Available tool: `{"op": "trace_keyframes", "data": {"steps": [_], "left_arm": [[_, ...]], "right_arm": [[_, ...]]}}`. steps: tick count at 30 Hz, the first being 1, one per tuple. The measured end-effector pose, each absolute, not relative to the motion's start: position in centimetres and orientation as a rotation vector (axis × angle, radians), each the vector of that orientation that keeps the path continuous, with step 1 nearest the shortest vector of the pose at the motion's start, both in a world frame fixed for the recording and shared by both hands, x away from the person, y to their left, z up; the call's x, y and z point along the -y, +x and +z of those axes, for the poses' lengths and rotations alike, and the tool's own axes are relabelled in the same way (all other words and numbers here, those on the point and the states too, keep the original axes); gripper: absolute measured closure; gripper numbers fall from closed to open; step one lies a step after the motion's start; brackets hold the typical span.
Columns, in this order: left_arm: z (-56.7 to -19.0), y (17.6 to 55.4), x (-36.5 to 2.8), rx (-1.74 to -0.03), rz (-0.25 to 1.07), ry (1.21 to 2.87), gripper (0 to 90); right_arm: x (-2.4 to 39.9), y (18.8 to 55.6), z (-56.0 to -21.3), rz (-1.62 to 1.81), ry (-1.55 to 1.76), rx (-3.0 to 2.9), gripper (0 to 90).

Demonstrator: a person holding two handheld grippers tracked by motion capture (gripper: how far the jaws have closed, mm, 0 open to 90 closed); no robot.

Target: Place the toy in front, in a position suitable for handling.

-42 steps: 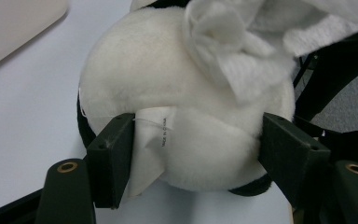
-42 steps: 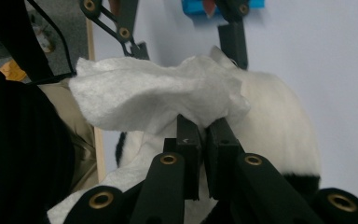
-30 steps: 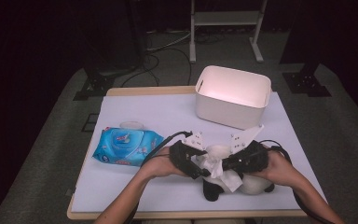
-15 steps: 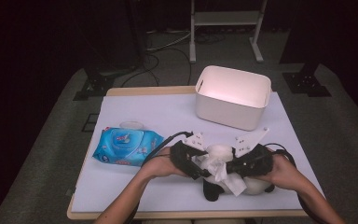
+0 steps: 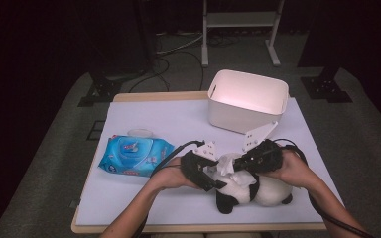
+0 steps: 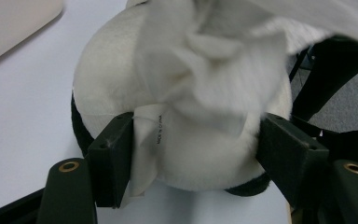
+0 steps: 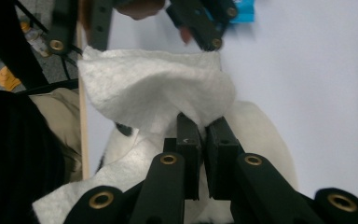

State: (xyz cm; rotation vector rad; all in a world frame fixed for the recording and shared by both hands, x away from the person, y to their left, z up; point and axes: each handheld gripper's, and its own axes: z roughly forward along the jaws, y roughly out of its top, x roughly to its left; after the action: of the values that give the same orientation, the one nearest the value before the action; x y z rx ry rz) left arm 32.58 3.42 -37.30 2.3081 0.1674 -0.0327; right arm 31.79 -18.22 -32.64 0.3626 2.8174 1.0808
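Dark room, light pooled on table only. Grey carpet floor [image 5: 54,163] all round. Wooden-edged table [image 5: 144,96] with white top sheet at centre. Metal rack legs [image 5: 238,29] at 12 o'clock. Black stand base [image 5: 101,91] at 10 o'clock, another [image 5: 327,87] at 2 o'clock. Loose cables [image 5: 171,54] on floor behind table.

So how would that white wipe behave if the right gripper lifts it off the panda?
Probably floppy: the wipe drapes and crumples above the right gripper. Likely very light, being a thin sheet. It may cling or drag on the plush panda, which the left gripper steadies.
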Motion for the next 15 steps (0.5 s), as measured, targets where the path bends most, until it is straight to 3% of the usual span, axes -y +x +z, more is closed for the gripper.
{"op": "trace_keyframes", "data": {"steps": [15], "left_arm": [[-37.3,32.6,-3.5,-0.17,-0.036,2.318,30.8]], "right_arm": [[22.2,32.0,-33.2,1.053,0.502,-2.787,84.7]]}}
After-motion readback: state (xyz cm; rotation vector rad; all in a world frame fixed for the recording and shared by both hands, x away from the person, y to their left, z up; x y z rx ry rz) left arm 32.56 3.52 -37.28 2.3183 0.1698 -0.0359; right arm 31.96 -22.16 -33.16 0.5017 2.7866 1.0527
